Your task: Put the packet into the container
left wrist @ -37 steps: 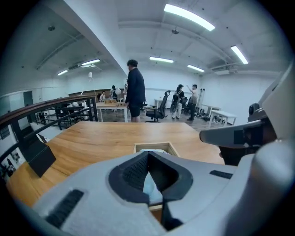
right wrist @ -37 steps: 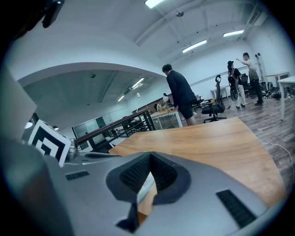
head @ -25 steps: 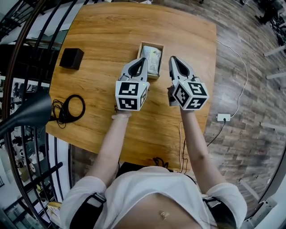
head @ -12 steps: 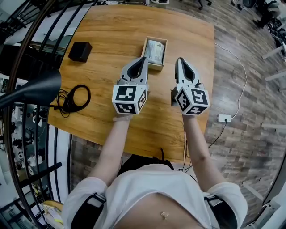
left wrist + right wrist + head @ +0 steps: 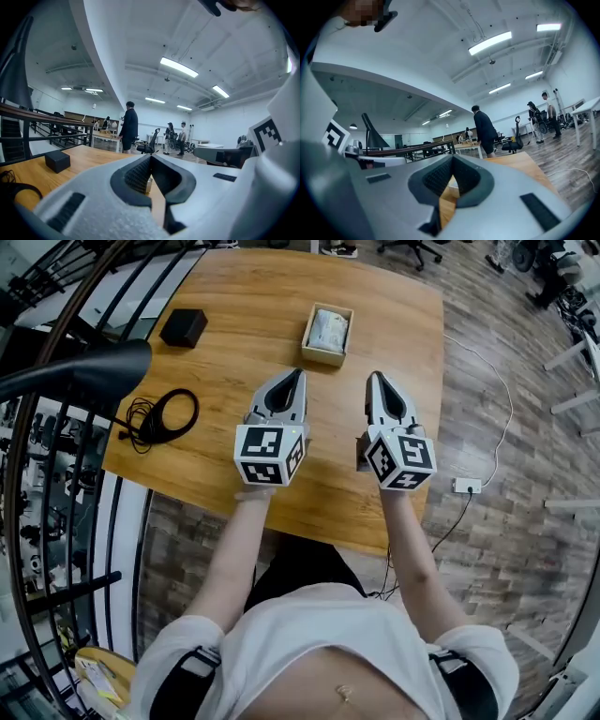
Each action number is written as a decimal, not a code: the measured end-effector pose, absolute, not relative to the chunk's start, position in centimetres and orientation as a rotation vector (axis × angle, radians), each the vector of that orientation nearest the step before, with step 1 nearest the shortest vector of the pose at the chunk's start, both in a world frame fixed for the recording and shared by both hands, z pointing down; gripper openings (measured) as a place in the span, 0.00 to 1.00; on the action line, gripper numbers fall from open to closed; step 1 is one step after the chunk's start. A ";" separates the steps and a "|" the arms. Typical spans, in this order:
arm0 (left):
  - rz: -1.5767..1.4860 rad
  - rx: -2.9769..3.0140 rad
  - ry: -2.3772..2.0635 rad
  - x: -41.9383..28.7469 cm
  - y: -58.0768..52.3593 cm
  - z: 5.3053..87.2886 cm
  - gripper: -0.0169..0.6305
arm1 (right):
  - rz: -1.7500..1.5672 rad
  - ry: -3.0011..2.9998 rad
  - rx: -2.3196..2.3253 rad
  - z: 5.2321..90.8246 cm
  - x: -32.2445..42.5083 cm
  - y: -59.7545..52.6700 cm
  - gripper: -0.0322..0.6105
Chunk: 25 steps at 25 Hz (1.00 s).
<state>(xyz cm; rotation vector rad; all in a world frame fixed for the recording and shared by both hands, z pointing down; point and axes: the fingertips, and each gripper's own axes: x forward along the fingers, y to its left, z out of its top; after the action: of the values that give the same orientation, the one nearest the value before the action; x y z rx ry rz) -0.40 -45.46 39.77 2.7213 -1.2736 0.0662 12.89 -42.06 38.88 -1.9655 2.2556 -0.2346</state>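
Wooden and honey-coloured, the broad rounded tabletop (image 5: 234, 306) carries everything, and I place the rest from the small open-topped tan box (image 5: 322, 358) that serves as the container, towards the table's far side.

My two grey hand-held grippers hang on the near side of that box, both pointing roughly at it and level. The left gripper (image 5: 298, 374) has its jaws pressed together with nothing between them; its own view shows the ribbed pads meeting. The right gripper (image 5: 373, 377) is likewise closed and empty.

Left of the box lies a black cable coil (image 5: 161, 414), and further left and slightly beyond it a small black cuboid (image 5: 184, 327).

The silvery crinkled packet (image 5: 328, 331) already lies inside the box, within its walls, with its long axis along the box's own, running away from me with a slight tilt to the right.

What any coming move would turn on: the box sits ahead of both tips, between the lines they point along, apart from each. The left tip looks the nearer (only by a little). I judge the placing done, so no further reach seems called for.
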 end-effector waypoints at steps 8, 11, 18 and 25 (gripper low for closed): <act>0.042 2.693 -1.273 -1.3 -40.1 39.7 0.04 | -0.249 2.249 -1.959 39.0 11.2 -36.1 0.06; 0.040 2.687 -1.264 -1.6 -38.7 39.8 0.04 | -0.250 2.242 -1.965 39.0 10.8 -34.5 0.06; 0.018 2.685 -1.262 -2.6 -35.9 39.3 0.04 | -0.278 2.215 -1.997 39.2 9.9 -31.3 0.06; 0.028 2.687 -1.240 -2.3 -34.7 39.4 0.04 | -0.214 2.261 -2.014 38.8 9.2 -29.8 0.06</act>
<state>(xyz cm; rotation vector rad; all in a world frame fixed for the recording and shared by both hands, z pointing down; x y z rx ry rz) -2.30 -34.74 39.44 2.6871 -1.2402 0.0275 9.17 -29.84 38.78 -2.0141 2.2613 -0.2143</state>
